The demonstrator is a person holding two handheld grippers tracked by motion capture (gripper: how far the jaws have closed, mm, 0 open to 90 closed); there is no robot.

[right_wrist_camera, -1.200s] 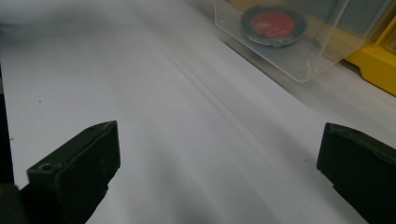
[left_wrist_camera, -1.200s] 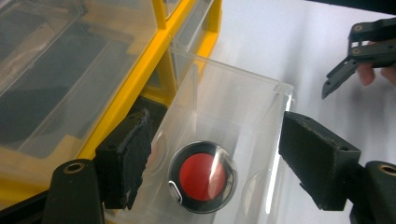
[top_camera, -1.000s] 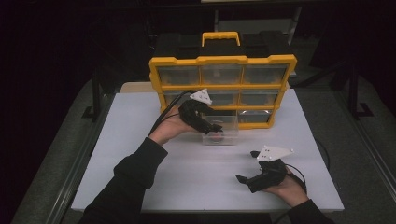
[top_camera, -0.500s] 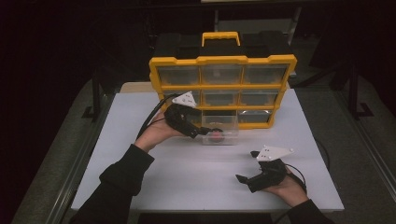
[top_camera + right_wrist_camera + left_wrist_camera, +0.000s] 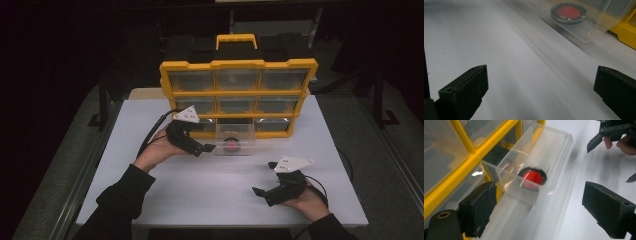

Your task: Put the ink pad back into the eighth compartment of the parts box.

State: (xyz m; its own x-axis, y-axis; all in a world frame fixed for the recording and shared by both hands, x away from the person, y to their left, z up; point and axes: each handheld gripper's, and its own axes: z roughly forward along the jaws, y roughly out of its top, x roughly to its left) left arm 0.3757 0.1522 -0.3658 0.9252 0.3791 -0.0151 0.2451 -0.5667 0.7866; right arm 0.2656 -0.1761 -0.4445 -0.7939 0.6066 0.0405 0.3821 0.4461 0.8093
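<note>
My left gripper (image 5: 209, 148), jaws just opening with nothing between, sits beside the clear plastic drawer (image 5: 235, 141) holding a red-and-black round disc (image 5: 231, 146), half out of the yellow organiser cabinet (image 5: 238, 65); right gripper (image 5: 265, 177) gapes empty, so I'd approach squarely.

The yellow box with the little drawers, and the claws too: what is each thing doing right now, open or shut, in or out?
yellow organizer: upright, at the table's far side.
clear drawer: pulled out, partly on the table.
red disc: lying flat inside the clear drawer.
other drawers: pushed in.
left gripper: open, jaws have just been opening, nothing between them.
right gripper: open, holding nothing.
</note>
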